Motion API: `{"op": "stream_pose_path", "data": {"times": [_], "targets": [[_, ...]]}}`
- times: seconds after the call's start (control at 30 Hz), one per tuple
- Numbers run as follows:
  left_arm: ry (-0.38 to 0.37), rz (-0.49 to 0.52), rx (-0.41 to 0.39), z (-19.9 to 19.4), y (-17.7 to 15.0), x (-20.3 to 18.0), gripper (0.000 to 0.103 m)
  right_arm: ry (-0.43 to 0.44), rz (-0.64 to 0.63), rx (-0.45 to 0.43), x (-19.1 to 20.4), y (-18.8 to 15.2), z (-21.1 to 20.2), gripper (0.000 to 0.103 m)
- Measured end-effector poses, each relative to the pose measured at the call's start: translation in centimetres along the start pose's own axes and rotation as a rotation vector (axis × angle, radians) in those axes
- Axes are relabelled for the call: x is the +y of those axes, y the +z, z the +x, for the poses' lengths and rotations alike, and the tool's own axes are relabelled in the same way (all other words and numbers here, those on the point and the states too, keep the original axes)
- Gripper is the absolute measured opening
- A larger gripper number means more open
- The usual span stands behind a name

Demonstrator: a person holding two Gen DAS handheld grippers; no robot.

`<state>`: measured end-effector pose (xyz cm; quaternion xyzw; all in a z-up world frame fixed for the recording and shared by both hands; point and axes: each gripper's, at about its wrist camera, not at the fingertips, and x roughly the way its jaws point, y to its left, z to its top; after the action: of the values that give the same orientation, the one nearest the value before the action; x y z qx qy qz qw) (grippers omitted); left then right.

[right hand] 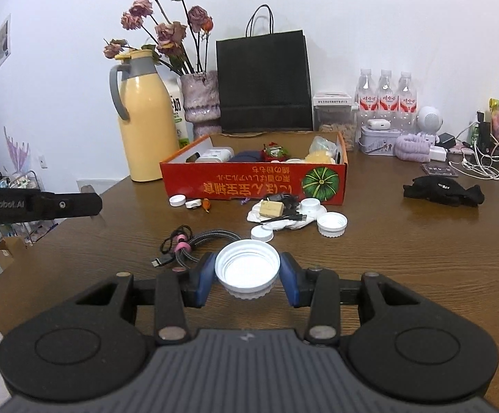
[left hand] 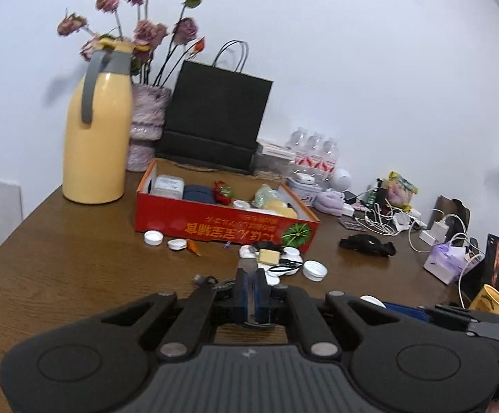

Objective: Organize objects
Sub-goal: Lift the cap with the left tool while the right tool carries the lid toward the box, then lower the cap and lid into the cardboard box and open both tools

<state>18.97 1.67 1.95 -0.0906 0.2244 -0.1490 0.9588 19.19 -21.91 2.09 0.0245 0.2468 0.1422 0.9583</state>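
Right tool grips a white lid; left tool is closed and empty.

The right tool clamps a white lid between its blue pads, in front of the red box on the brown surface. The left tool has its pads pressed together on nothing. 3 more white lids and a cable lie in front of the box; a yellow jug stands left of it, a black bag behind it.
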Motion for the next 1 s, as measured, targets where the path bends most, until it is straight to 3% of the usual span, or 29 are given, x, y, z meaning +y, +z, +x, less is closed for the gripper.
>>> {"op": "stream_pose_path", "data": {"times": [0.17, 0.3, 0.4, 0.5, 0.67, 0.8, 0.9, 0.93, 1.0], "targets": [[-0.018, 0.003, -0.001, 0.8, 0.9, 0.1, 0.002, 0.017, 0.004, -0.006, -0.3, 0.7, 0.2, 0.041], [-0.101, 0.016, 0.027, 4.2, 3.2, 0.4, 0.002, 0.044, 0.022, -0.017, -1.7, 3.0, 2.2, 0.041], [-0.152, 0.036, 0.077, 9.5, 6.8, 0.6, 0.002, 0.050, 0.002, -0.022, -3.1, 6.4, 5.4, 0.041], [-0.145, 0.037, 0.148, 16.7, 11.1, 1.1, 0.002, 0.057, -0.020, -0.011, -4.7, 11.0, 10.3, 0.041], [-0.096, 0.005, 0.317, 29.8, 15.2, 1.9, 0.002, 0.027, -0.073, 0.109, -6.8, 17.2, 22.0, 0.041], [-0.003, 0.044, 0.363, 36.9, 15.8, 2.1, 0.007, -0.046, -0.093, 0.221, -7.8, 17.9, 30.3, 0.042], [0.041, 0.000, 0.423, 40.7, 15.2, 3.2, 0.013, -0.055, -0.066, 0.285, -8.2, 17.4, 34.2, 0.043], [0.045, -0.018, 0.433, 41.5, 15.0, 3.7, 0.014, -0.069, -0.075, 0.295, -8.2, 17.2, 35.0, 0.048], [0.033, -0.058, 0.438, 42.1, 15.1, 4.7, 0.029, -0.087, -0.091, 0.279, -8.4, 16.8, 35.6, 0.071]]}}
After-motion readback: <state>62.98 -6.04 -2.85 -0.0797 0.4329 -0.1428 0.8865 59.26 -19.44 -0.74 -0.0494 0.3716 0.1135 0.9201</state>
